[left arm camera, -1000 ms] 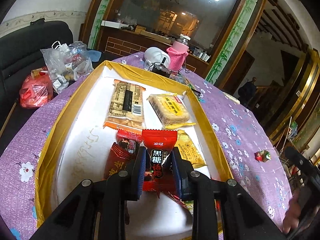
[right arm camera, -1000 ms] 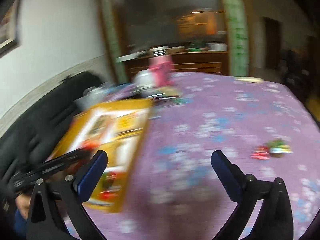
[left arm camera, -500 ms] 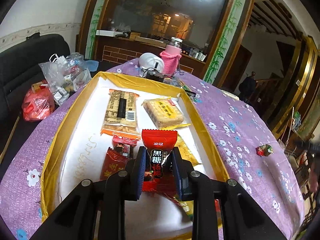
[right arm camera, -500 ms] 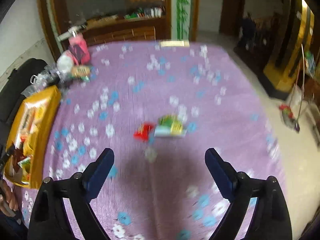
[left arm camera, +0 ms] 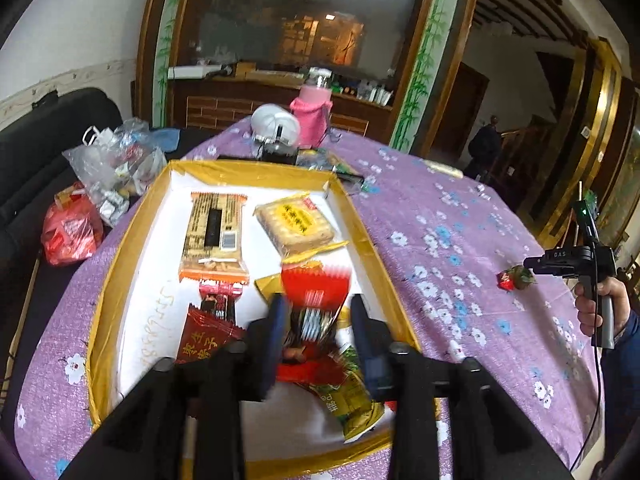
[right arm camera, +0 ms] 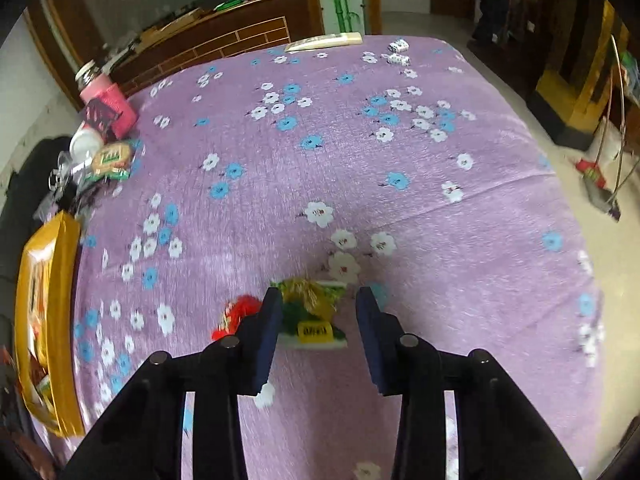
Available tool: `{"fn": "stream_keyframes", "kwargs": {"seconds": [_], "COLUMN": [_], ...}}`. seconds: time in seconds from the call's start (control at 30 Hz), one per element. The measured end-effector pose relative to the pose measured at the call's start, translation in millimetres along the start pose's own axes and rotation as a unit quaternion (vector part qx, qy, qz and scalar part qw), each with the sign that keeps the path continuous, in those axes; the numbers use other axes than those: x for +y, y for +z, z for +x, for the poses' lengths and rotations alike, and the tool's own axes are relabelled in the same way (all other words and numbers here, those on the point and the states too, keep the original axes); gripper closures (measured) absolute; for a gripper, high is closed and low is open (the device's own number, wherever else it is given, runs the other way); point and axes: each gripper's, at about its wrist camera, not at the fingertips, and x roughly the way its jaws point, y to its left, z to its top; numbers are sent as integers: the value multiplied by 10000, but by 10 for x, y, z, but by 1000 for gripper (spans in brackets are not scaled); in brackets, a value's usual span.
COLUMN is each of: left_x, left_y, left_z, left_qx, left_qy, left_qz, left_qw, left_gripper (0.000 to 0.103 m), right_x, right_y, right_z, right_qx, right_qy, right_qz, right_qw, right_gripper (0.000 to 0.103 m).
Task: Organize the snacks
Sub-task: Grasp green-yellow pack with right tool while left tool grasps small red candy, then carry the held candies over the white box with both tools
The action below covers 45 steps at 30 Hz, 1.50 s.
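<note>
In the left wrist view, the left gripper (left arm camera: 316,338) sits at the lower centre of the frame over the yellow-rimmed box (left arm camera: 124,248); its jaws have just been opening and now stand narrowly apart, with the blurred red candy packet (left arm camera: 314,292) between them, and whether the pads touch it cannot be told. Just left of it in the box lies a dark red packet (left arm camera: 204,340), below it a green-and-gold packet (left arm camera: 352,396), and toward the upper part of the box a long tan cracker pack (left arm camera: 214,236) beside a square yellow biscuit pack (left arm camera: 296,224). In the right wrist view, the right gripper (right arm camera: 316,336) is low in the centre, above the purple flowered cloth of the desk (right arm camera: 360,152); its jaws have just been closing and stand a little apart around the green snack packet (right arm camera: 312,312), whose left edge is against the left pad, the right pad clear of it. A small red candy (right arm camera: 234,316) lies just left of that packet. The box shows at the left edge of this view, and a pink-sleeved jar (right arm camera: 106,100) stands at the upper left.
</note>
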Motion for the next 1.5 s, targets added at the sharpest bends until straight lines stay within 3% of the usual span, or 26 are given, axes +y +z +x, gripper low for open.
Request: {"fn": "stream_keyframes", "kwargs": {"seconds": [0.03, 0.2, 0.3, 0.5, 0.6, 0.7, 0.73, 0.9, 1.1, 1.33, 1.4, 1.5], "left_x": [3, -45, -160, -749, -1128, -1582, -1755, -2396, -2840, -3093, -3142, -3175], "left_y": [-5, -15, 17, 155, 210, 244, 253, 242, 195, 97, 110, 103], "left_z": [9, 47, 20, 57, 165, 333, 418, 913, 1511, 2013, 2031, 2054], "left_qx": [21, 106, 99, 230, 383, 506, 567, 1030, 1564, 1940, 1817, 1749], "left_qy": [24, 198, 201, -209, -446, -601, -621, -806, -792, -676, -645, -582], "left_qz": [-17, -7, 64, 445, 658, 933, 1047, 1346, 1442, 1464, 1496, 1655], "left_qw": [10000, 9997, 9997, 9985, 9961, 9925, 9909, 9822, 9739, 9676, 9698, 9688], "left_gripper": [52, 52, 52, 43, 43, 43, 43, 43, 43, 67, 67, 78], "right_x": [-3, 43, 30, -94, -88, -102, -111, -112, -398, -569, -559, -531], "right_y": [3, -75, -126, -261, -264, -277, -276, -295, -228, -196, -186, -178], "right_z": [48, 191, 159, 82, 111, 176, 219, 257, 114, 45, 29, 16], "right_qx": [29, 103, -59, -543, -555, -558, -509, -523, -745, -879, -901, -917], "right_qy": [27, 141, 205, 690, 778, 619, 626, 752, 859, 874, 893, 939], "right_qz": [20, 36, 96, 117, -19, -142, -161, -194, 471, 907, 892, 861], "right_qw": [10000, 9998, 9997, 9961, 9954, 9964, 9966, 9956, 9924, 9881, 9879, 9876], "right_gripper": [66, 67, 80, 86, 82, 62, 60, 66, 67, 68, 68, 68]}}
